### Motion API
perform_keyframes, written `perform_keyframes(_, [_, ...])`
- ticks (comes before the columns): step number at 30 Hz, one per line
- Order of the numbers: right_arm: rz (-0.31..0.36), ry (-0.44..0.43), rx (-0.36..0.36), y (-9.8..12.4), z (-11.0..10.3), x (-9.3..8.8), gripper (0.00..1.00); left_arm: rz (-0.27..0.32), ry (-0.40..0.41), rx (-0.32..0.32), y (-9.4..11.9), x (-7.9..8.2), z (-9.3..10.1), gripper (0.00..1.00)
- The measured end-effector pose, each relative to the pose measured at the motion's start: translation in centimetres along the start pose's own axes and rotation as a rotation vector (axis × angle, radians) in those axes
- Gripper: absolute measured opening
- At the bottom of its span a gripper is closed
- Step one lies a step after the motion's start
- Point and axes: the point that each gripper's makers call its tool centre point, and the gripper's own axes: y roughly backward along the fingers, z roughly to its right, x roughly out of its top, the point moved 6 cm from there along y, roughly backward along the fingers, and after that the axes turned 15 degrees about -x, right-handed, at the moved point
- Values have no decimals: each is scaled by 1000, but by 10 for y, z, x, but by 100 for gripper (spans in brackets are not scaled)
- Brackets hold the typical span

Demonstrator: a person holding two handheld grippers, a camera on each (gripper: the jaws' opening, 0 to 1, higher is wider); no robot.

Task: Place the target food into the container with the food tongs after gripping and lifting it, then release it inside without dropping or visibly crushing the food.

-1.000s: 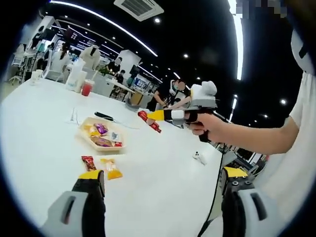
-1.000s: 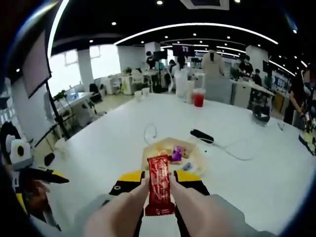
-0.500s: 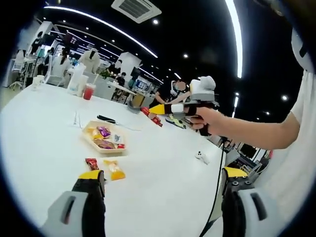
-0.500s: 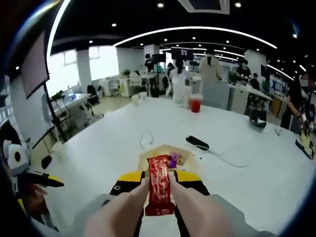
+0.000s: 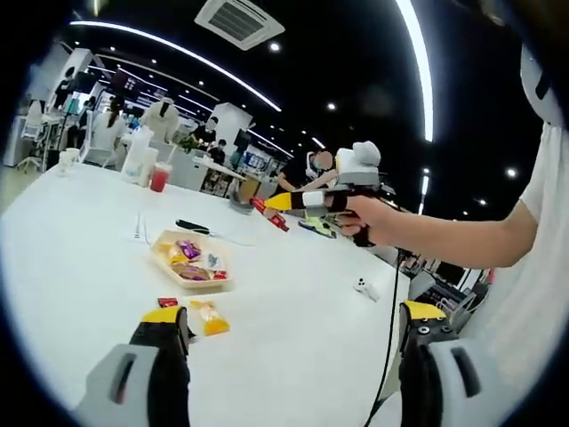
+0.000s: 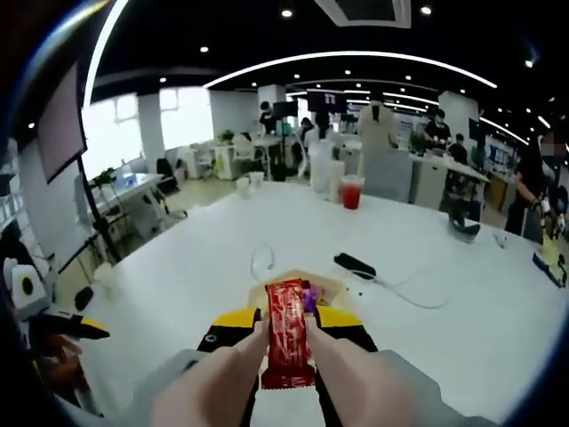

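The right gripper (image 6: 286, 342) pinched a red bar (image 6: 286, 342) between its 2 jaws, lifted well above the table (image 6: 462, 329); seen from the left gripper view, the bar (image 5: 269, 214) hung in mid-air past the tray (image 5: 191, 264). No separate tongs were visible. The bar looked light, flat and foil-wrapped, probably slick and easily dented, so a gentle grip across its middle seemed best. The left gripper (image 5: 293, 334) stood spread wide and empty, low over the table's near edge, near 2 loose snacks (image 5: 206, 316).

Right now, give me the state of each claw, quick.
Left claw: open, holding nothing.
Right claw: shut on the red snack packet, held up over the table.
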Motion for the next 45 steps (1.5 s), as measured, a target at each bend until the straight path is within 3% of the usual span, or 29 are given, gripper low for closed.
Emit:
perform_keyframes(6, [-4, -10, 0, 0, -1, -3, 22, -31, -13, 8, 3, -5, -2, 99])
perform_keyframes(19, [0, -3, -41, 3, 17, 8, 22, -6, 0, 7, 6, -9, -8, 99])
perform_keyframes(33, [-6, 10, -41, -18, 21, 16, 22, 15, -4, 36, 20, -4, -14, 99])
perform_keyframes(45, [-9, 6, -42, -28, 30, 26, 22, 26, -9, 29, 12, 2, -17, 99])
